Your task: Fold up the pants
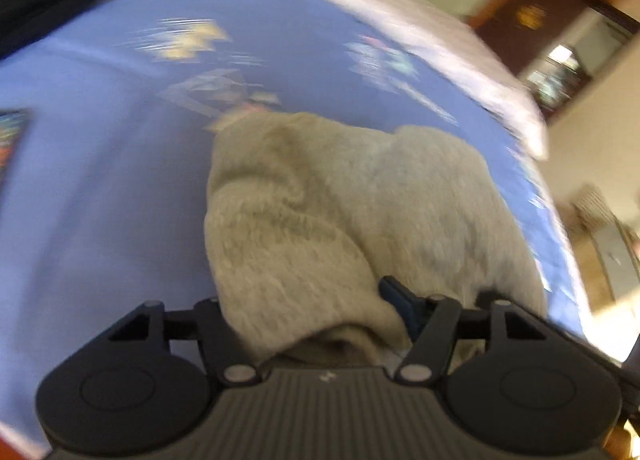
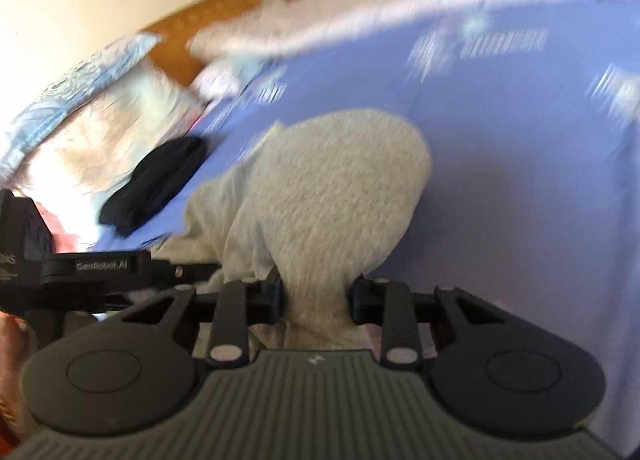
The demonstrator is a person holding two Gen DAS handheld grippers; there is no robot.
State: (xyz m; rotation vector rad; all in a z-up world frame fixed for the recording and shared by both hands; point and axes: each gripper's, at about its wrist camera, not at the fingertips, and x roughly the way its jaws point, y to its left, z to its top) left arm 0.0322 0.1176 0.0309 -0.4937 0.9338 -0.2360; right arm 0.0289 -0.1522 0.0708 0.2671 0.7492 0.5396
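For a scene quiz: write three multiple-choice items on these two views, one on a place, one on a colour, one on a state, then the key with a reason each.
1. Where do the pants lie?
A. on the floor
B. on the bed sheet
C. on a chair

2. What colour are the pants?
A. grey
B. red
C. green

3. What is between the fingers of the right gripper?
A. nothing
B. a pillow
C. a bunch of the pants

Key: 1 B, blue sheet shows around the pants in both views. 2 A, the fleecy cloth is light grey. 3 C, grey cloth fills the gap between the two fingers, which press on it.
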